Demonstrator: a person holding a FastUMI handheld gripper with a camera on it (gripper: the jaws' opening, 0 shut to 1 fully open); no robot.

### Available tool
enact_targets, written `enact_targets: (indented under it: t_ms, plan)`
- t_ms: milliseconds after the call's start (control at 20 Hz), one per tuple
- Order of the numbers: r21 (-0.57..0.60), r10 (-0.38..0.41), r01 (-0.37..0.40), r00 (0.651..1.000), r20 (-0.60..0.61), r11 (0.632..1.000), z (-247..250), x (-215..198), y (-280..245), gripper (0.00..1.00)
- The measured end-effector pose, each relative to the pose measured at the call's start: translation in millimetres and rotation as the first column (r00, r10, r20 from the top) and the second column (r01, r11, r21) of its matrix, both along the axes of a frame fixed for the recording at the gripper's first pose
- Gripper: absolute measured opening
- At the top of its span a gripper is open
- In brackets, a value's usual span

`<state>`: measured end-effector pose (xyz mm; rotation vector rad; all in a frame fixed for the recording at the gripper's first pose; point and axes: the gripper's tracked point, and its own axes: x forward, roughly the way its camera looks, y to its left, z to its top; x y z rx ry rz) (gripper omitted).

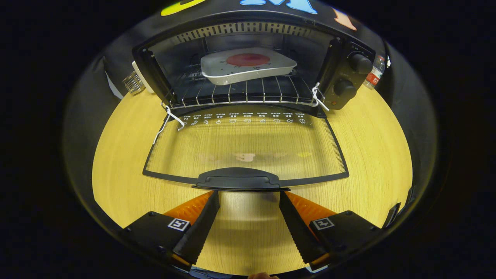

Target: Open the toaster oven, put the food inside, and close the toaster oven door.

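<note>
- Gripper view: I see my gripper (249, 195) held low over the wooden table (372, 155), pointing straight at the toaster oven (248, 66), roughly level and centred on it.
- The two fingers (201, 224) are spread wide apart with bare tabletop between them; they hold nothing.
- Their tips sit just below the door handle (237, 179), one tip near each end of it. I cannot tell whether they touch the handle or only stand just short of it.
- The glass door (248, 143) is swung fully down and lies flat toward me, with the table showing through the pane. A row of small printed symbols runs along its hinge side.
- Inside the open oven, the food (248, 59), a round red patch, lies on a pale tray (248, 71). The tray rests on the wire rack (240, 95), toward the back of the chamber and well beyond the fingers.
- White ties (172, 116) hang at the left hinge, and another at the right hinge.
- Two dark knobs (360, 64) are stacked on the oven's right-hand panel.
- A plastic bottle (375, 73) stands behind the oven on the right side, and a clear glass object (133, 82) stands beside the oven on the left.
- A bit of a fingertip (262, 276) shows at the very near side, behind the gripper.
</note>
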<state>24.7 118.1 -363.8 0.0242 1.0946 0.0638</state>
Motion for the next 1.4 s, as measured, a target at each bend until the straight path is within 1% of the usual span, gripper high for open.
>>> enact_targets:
  t_ms: [200, 550, 700, 850, 950, 1050, 1250, 1300, 1400]
  plan:
    - [-0.005, 0.032, -0.032, 0.999, 0.032, 0.999, 8.3, -2.9, -2.3, 0.99]
    - [0.018, 0.01, -0.012, 0.992, 0.125, 1.0, 38.9, -5.9, -4.8, 0.99]
    - [0.007, 0.025, -0.027, 0.984, 0.175, 1.0, 57.6, -5.6, -6.9, 0.99]
    - [0.001, 0.02, -0.021, 0.963, 0.27, 1.0, 85.1, 5.7, -12.1, 0.99]
    - [0.029, 0.006, -0.015, 0.951, 0.308, 0.999, 97.2, 13.9, -8.7, 0.99]
    - [0.019, 0.003, -0.01, 0.939, 0.343, 1.0, 107.9, 21.4, -11.2, 0.99]
    - [-0.025, 0.042, -0.034, 0.902, 0.43, 0.999, 143.7, 32.0, -19.7, 0.99]
    - [-0.043, 0.06, -0.045, 0.885, 0.461, 0.998, 154.0, 36.6, -23.7, 0.99]
    - [-0.082, 0.089, -0.053, 0.838, 0.538, 0.995, 187.4, 49.1, -34.9, 0.99]
